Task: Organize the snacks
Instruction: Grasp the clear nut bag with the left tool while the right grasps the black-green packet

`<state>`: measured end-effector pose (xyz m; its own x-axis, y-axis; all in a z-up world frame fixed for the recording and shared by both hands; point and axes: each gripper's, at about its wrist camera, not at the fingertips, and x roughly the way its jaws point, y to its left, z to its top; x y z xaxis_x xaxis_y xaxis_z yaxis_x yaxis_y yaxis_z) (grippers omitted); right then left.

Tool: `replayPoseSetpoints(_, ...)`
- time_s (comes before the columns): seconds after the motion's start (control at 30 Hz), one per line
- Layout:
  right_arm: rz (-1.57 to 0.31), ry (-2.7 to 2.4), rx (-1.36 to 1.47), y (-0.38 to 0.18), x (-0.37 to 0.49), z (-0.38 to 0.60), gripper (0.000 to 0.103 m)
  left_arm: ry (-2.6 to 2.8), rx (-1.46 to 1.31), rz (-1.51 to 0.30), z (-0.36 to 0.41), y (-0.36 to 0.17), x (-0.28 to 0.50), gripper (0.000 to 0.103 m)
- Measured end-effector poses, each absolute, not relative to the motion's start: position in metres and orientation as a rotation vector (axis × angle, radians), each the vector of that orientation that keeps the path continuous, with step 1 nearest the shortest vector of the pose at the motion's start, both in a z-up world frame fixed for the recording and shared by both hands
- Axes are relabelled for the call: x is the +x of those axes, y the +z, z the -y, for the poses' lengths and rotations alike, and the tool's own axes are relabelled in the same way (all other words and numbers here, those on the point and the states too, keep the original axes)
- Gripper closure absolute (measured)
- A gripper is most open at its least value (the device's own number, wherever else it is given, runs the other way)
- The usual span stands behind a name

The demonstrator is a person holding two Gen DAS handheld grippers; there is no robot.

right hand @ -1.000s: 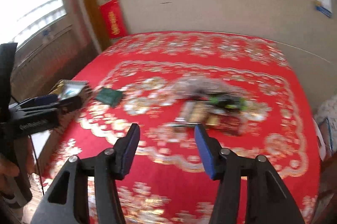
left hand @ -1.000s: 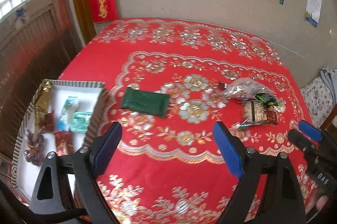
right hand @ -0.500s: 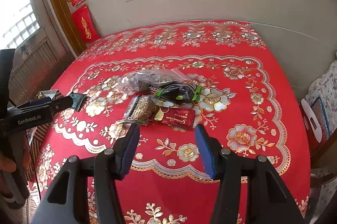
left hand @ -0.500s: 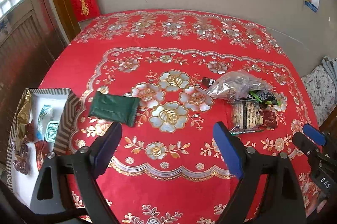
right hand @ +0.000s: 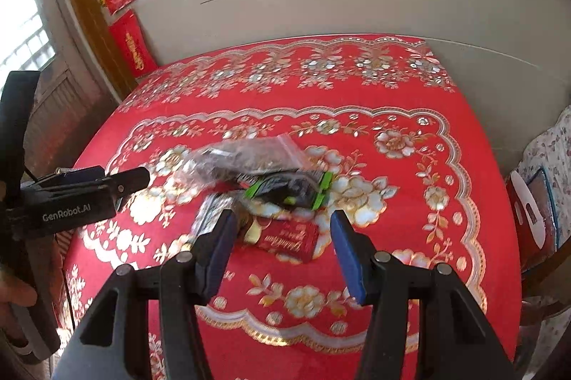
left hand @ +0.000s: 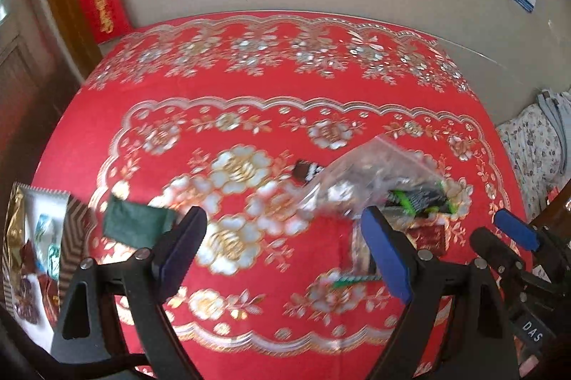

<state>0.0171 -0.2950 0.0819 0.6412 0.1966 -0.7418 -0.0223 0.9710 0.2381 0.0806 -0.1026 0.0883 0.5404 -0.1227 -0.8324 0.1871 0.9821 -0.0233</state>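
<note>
A glossy red cloth (right hand: 410,201) with shiny gold and silver flowers covers the table. The clear bag (right hand: 249,155) is thin crinkled plastic; the black-and-green packet (right hand: 292,189) and red packet (right hand: 289,239) look like slick foil (both blurred). The dark green pack (left hand: 135,224) looks matt. Each tool's frame is matt black plastic with blue pads (right hand: 344,253).

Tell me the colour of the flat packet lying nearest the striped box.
Dark green packet, beside the striped box; left wrist view shows it best.

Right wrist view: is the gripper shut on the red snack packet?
No. The right gripper is open above the red snack packet, which lies flat on the tablecloth with nothing pressing on it.
</note>
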Motion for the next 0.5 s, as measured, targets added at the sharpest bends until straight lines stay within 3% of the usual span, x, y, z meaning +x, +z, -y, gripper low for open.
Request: replayPoseSetpoints(0.5, -0.903, 0.093, 0.263, 0.064, 0.036, 0.326, 0.048, -0.369, 0.119, -1.102, 0.153, 0.059, 0.126, 0.015)
